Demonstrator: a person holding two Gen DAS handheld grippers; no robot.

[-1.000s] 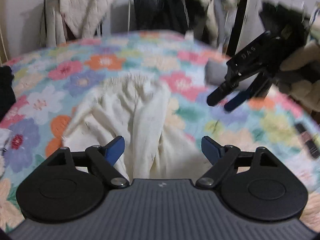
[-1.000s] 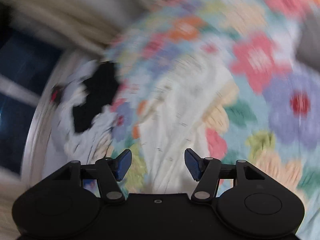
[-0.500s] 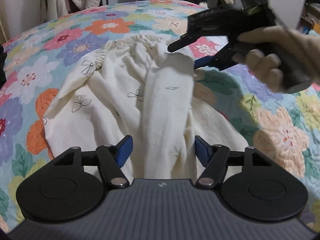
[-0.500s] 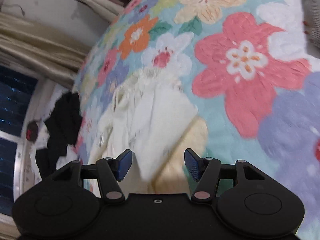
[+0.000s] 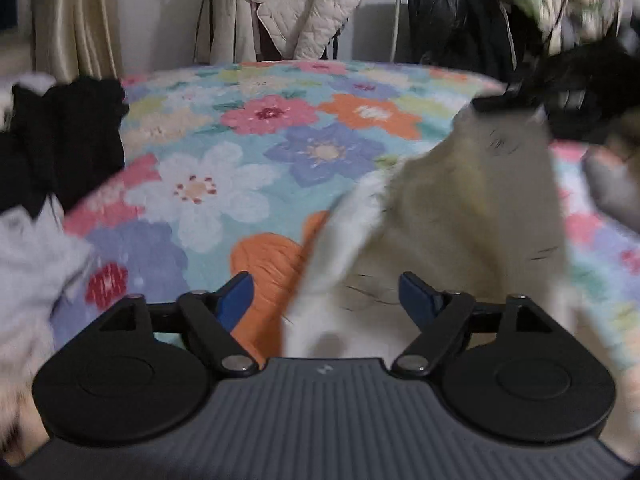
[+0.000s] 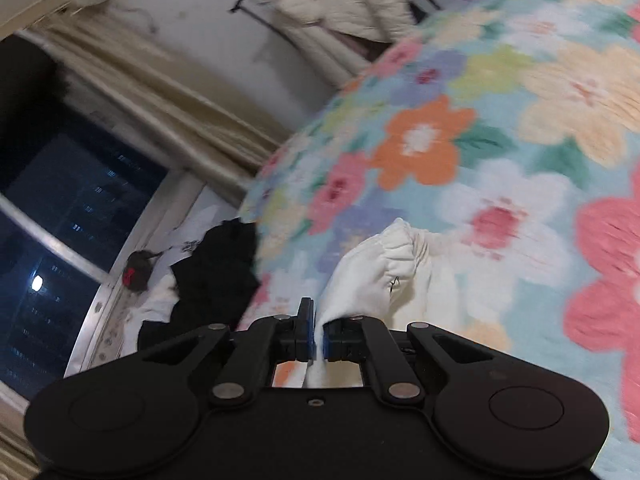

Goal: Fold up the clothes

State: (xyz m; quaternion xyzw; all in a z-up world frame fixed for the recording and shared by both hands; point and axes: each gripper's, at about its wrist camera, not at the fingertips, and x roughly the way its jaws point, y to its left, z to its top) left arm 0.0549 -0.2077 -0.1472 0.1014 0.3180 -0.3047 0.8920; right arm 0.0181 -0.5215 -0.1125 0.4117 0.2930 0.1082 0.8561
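Note:
A cream garment with small dark prints (image 5: 460,216) hangs lifted above the floral bedspread (image 5: 256,168) at the right of the left wrist view. My left gripper (image 5: 326,300) is open, its blue pads apart, with the cloth's lower edge between and just beyond them. My right gripper (image 6: 318,336) is shut on a bunched edge of the cream garment (image 6: 376,276); it shows blurred at the upper right of the left wrist view (image 5: 520,100), holding the cloth's top corner up.
A black garment (image 5: 60,144) and a light grey one (image 5: 36,256) lie at the bed's left edge. Quilted cream jackets (image 5: 304,4) hang on a rack behind the bed. A dark window (image 6: 60,208) and curtains (image 6: 160,92) stand to the left.
My right gripper has closed on the cream garment's edge and lifted it off the bed. The left gripper has swung leftward and stays open.

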